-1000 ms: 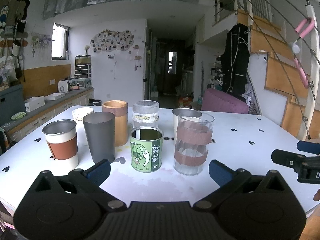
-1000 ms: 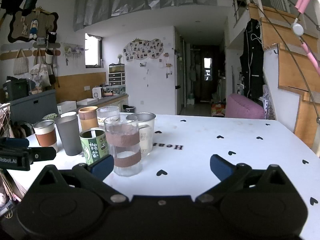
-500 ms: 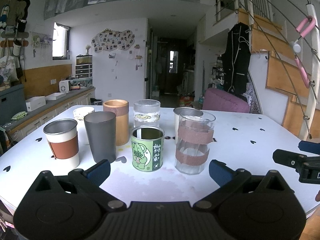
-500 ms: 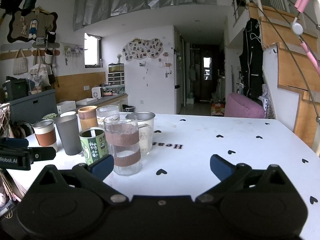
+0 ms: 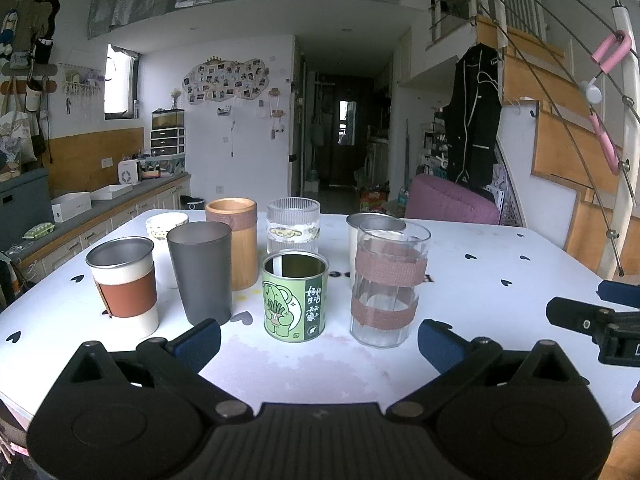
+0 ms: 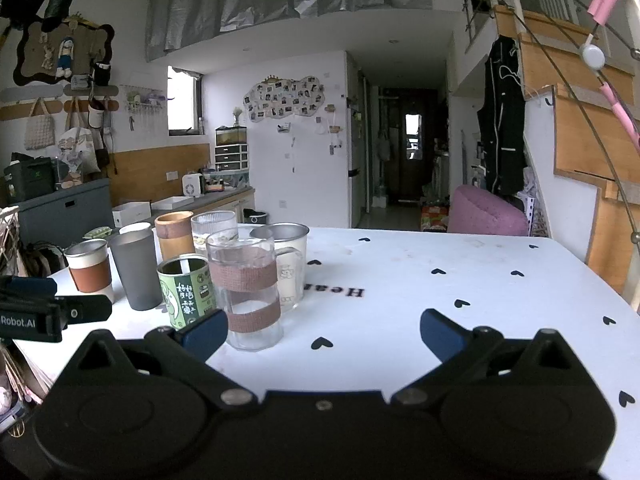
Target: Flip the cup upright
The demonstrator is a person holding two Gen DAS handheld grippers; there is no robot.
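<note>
Left gripper point(image 5: 318, 338) and right gripper point(image 6: 322, 330), each with fingers spread apart and holding nothing, held low over the near edge of the white table point(image 6: 440, 292). Every cup in view stands mouth up: glass point(image 5: 386, 284) and green tin point(image 5: 295, 296) just ahead of the left gripper, grey tumbler point(image 5: 200, 272) and sleeved cup point(image 5: 124, 286) ahead to its left; no overturned cup is visible, so the flip appears finished or its target lies out of view. Judged step: retreat or search. Open tabletop lies ahead and right of the right gripper; the cluster crowds its left.
</note>
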